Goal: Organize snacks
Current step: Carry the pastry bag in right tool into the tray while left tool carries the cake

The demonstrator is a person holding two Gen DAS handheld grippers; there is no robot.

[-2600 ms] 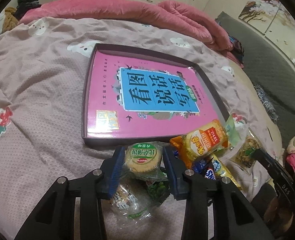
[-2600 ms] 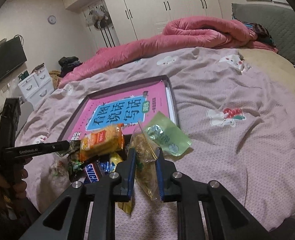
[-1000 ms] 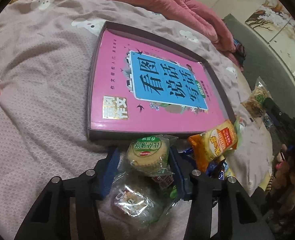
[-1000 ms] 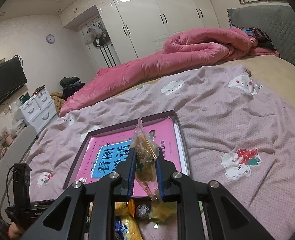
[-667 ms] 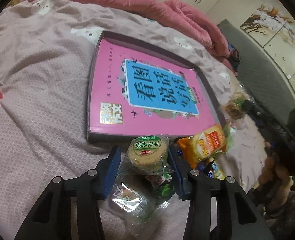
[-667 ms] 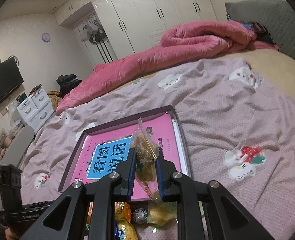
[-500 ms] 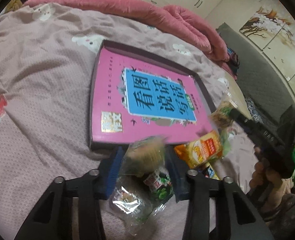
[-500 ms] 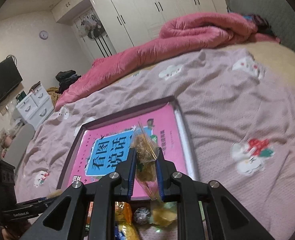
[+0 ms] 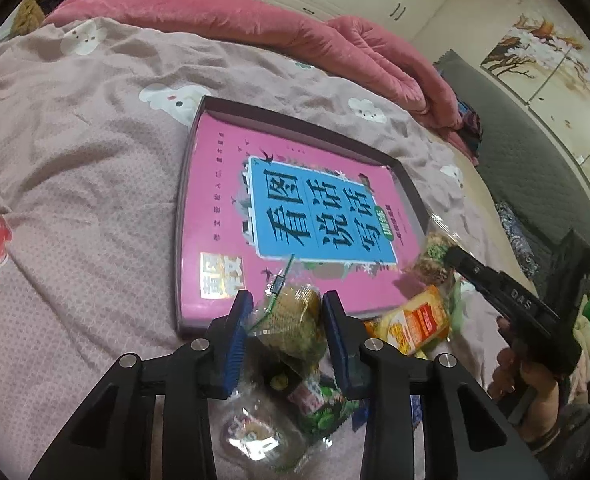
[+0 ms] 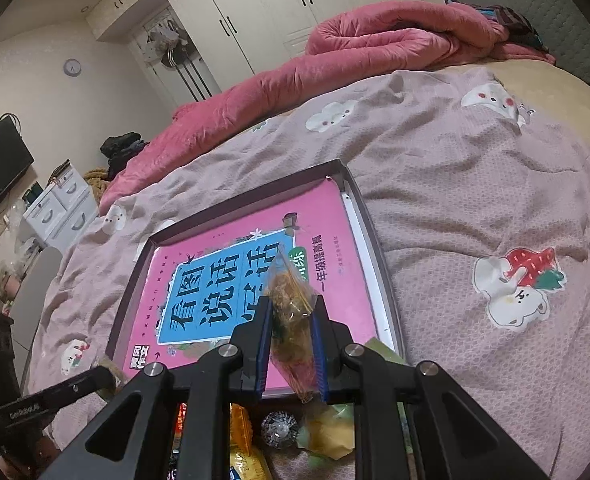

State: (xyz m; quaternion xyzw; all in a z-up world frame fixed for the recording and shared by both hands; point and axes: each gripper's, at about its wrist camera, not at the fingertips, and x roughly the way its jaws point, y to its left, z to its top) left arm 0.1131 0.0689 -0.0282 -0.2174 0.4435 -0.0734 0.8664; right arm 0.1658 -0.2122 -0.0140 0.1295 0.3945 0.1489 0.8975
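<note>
Both snacks are up off the bed and over the near edge of the tray (image 9: 189, 184): the right gripper (image 10: 291, 334) pinches a clear bag (image 10: 289, 300), the left gripper (image 9: 285, 320) clamps a wrapped cake (image 9: 295, 316), blurred. Next, set them down inside. The tray holds only a pink book (image 9: 295, 216)

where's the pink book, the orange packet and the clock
pink book (image 9: 295, 216), left wrist view, blue title panel
orange packet (image 9: 415, 318), left wrist view, middle of the wrapper
clock (image 10: 72, 67), right wrist view, its face
</note>
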